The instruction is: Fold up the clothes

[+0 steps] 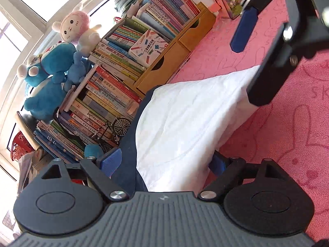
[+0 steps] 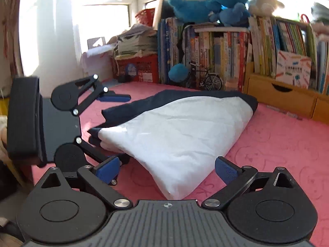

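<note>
We hold both grippers, left gripper (image 2: 115, 130) and right gripper (image 2: 167, 169), open and empty, astride the garment (image 2: 176, 131), left nearer.

Left wrist cam: sits low behind its own blue-padded fingers (image 1: 112, 161), rolled sideways, v. close to the folded white-and-navy garment (image 1: 185, 119), facing the packed wooden bookshelf (image 1: 164, 61). Right wrist cam: level, low over the pink patterned cloth surface (image 2: 277, 144), same heading. Both share garment, shelf, blue plush toys (image 2: 205, 2) and window.
</note>
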